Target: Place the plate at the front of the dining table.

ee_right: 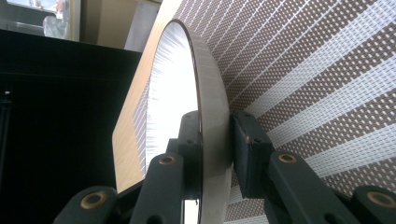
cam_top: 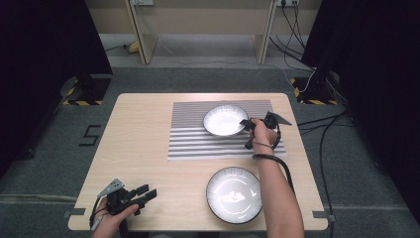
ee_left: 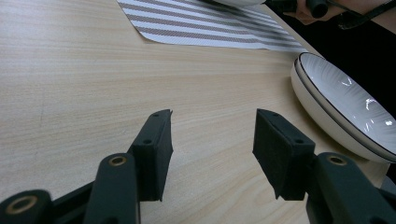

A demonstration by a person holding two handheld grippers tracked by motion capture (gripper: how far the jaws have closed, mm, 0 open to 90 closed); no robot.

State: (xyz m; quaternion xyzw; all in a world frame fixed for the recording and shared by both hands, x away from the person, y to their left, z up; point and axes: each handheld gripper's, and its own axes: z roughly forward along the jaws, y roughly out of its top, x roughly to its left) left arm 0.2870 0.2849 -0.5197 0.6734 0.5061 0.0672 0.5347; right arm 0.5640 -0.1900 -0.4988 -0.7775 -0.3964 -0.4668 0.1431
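While the right claw (cam_top: 246,125) straddles the rim of the far bowl (cam_top: 224,120) on the striped mat (cam_top: 188,141), pads touching it, the left claw (cam_top: 148,192) rests half-open and empty on the surface (cam_top: 138,148).

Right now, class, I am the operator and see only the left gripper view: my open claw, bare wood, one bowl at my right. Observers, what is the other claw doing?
Observer: The right claw is clamped over the rim of a second bowl, one jaw inside and one outside.
Operator: Where does that bowl sit?
Observer: Flat on the far half of the striped mat.
Operator: And the bowl beside me?
Observer: The near bowl stands off the mat on the bare table, close to the front edge.
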